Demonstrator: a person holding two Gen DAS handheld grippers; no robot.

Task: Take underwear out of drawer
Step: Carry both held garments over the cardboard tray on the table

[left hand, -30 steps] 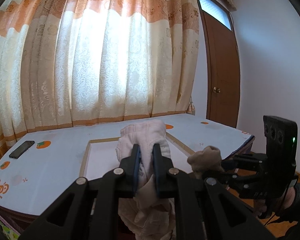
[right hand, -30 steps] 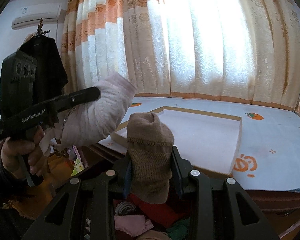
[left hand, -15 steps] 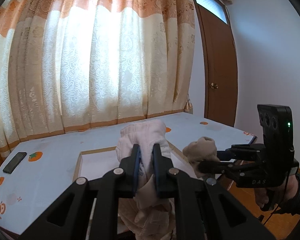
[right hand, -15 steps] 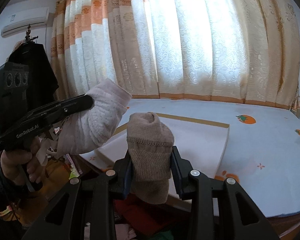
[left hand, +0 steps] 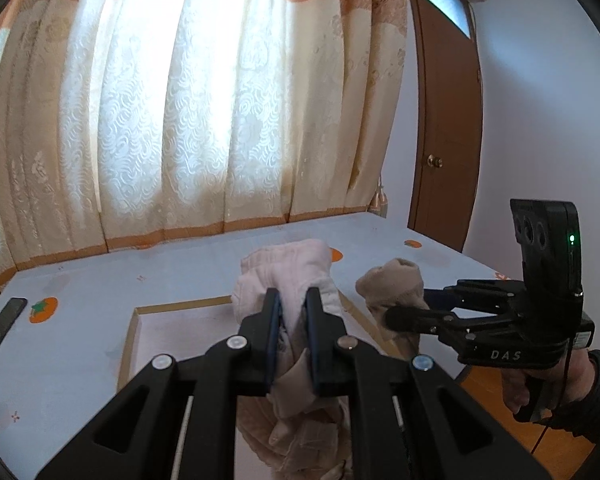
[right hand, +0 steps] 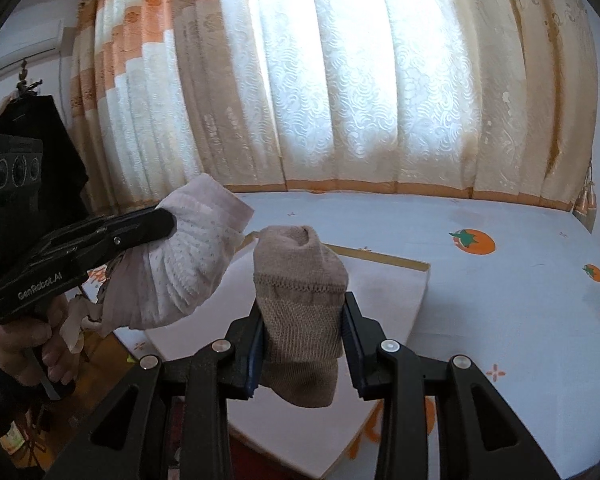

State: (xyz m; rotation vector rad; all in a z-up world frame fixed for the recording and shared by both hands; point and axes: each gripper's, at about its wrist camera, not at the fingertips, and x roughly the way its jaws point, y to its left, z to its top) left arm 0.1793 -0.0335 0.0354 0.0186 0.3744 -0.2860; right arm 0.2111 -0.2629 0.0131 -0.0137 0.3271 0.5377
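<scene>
Plainly, both garments are already out and up in the air. The left claw (left hand: 290, 312) is clamped tight on a pale pinkish-white piece of underwear (left hand: 288, 276), the bundle bulging above the pads and the rest of the cloth hanging loose below them. The right claw (right hand: 303, 334) is closed on a rolled tan-brown knit piece (right hand: 300, 280), pinched at its middle so the folded top stands upright between the fingers. I'd say each is gripped at the bunched centre so that nothing trails or slips while it is carried.

Both claws are held just beside one another, over the near edge of the bed (right hand: 520, 320) with its pale sheet printed with orange fruit. A shallow wood-rimmed tray (left hand: 129, 344) lies on the sheet right ahead of them; its pale inside looks bare from here, and I'd guess it is where the pieces are headed. A dark phone (left hand: 4, 322) lies well apart, off to the left.

The drawer itself I cannot make out; only a dim strip of reddish cloth (right hand: 260, 460) shows low under the right claw.
</scene>
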